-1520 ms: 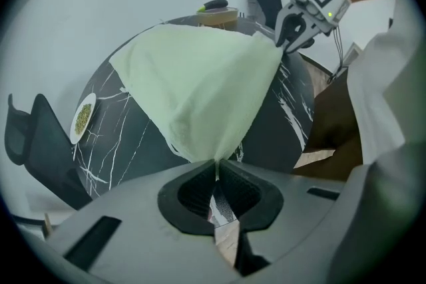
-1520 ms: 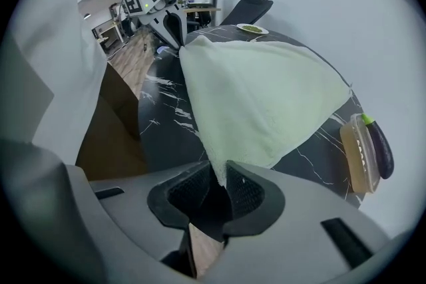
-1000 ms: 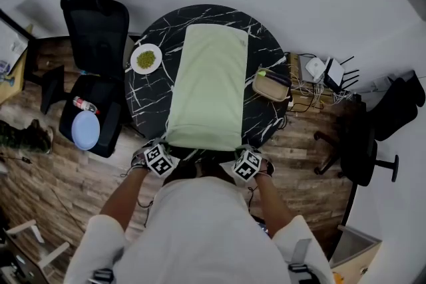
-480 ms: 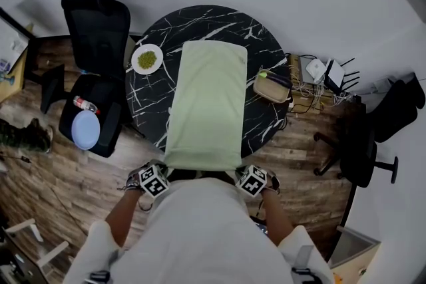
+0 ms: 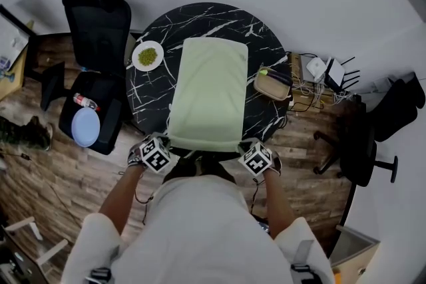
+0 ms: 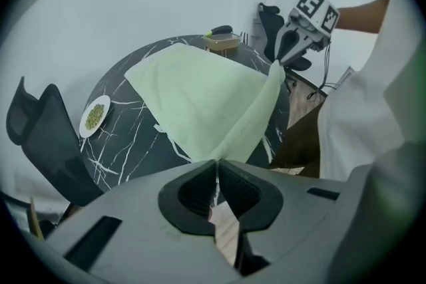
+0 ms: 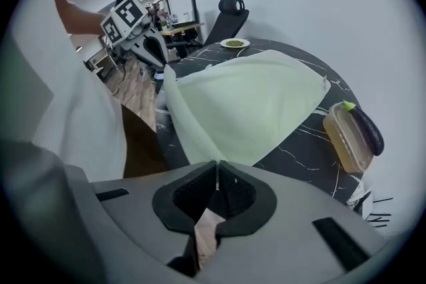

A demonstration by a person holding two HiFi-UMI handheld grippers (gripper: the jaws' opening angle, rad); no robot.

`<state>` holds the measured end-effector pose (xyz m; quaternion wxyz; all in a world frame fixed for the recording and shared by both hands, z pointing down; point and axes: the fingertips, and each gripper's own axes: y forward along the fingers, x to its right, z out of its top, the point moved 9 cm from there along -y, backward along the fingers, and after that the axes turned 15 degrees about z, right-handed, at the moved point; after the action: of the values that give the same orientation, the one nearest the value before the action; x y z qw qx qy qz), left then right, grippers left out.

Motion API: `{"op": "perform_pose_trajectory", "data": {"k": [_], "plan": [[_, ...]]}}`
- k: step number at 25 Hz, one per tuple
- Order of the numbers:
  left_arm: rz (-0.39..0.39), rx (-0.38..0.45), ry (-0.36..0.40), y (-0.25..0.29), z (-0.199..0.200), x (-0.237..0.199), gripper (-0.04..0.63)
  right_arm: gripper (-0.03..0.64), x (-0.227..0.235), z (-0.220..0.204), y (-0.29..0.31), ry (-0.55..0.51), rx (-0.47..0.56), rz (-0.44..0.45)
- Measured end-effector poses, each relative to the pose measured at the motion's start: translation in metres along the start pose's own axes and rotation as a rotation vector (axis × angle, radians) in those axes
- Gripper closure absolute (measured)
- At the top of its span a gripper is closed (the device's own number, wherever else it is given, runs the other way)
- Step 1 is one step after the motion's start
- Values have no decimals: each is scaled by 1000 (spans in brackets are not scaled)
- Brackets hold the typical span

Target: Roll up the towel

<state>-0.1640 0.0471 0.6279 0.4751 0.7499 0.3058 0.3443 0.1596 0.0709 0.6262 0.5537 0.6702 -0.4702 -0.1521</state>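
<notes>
A light green towel (image 5: pixel 208 93) lies lengthwise on the round black marble table (image 5: pixel 143 93). Its near edge is lifted off the table's near rim. My left gripper (image 5: pixel 170 143) is shut on the towel's near left corner, and its jaws (image 6: pixel 216 161) pinch the cloth (image 6: pixel 200 96) in the left gripper view. My right gripper (image 5: pixel 241 145) is shut on the near right corner, the fabric (image 7: pixel 246 103) caught between its jaws (image 7: pixel 217 163). Each gripper view shows the other gripper across the raised edge: the right gripper (image 6: pixel 280 62) and the left gripper (image 7: pixel 158 58).
A white plate of green food (image 5: pixel 147 56) sits at the table's left. A lidded container with a dark vegetable on top (image 5: pixel 271 84) sits at its right. A black office chair (image 5: pixel 96 30) holds a blue disc (image 5: pixel 85 129). Cables and devices (image 5: pixel 321 71) lie on the floor at the right.
Both grippers drew back toward me with the towel's near corners, then came up and forward again. The towel's far edge now lies a little nearer me.
</notes>
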Motion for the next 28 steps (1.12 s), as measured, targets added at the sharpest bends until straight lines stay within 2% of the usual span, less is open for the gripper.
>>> {"op": "perform_pose_trajectory", "data": {"k": [8, 11, 12, 14, 16, 18, 20, 23, 25, 28], "plan": [[38, -88, -24, 48, 24, -26, 583, 609, 43, 15, 29, 11, -56, -101], [60, -93, -38, 52, 24, -25, 575, 572, 46, 15, 33, 26, -48, -146], [72, -80, -49, 51, 25, -26, 547, 538, 47, 14, 31, 32, -36, -171], [94, -51, -76, 48, 25, -29, 440, 514, 48, 12, 25, 32, -9, -227], [119, -17, -102, 41, 23, -33, 430, 526, 46, 9, 17, 8, 13, -270], [134, 28, -127, 31, 20, -36, 430, 550, 33, 7, 12, -43, 29, -247], [114, 73, -125, 20, 16, -32, 422, 549, 13, 5, 10, -124, 30, -168], [48, 99, -16, 14, 4, -14, 394, 548, -12, -4, 19, -221, -9, -83], [11, 82, 63, 16, -6, 4, 390, 544, -19, -12, 30, -230, -36, -56], [-7, 57, 103, 20, -14, 21, 393, 524, -26, -20, 41, -215, -50, -34]]}}
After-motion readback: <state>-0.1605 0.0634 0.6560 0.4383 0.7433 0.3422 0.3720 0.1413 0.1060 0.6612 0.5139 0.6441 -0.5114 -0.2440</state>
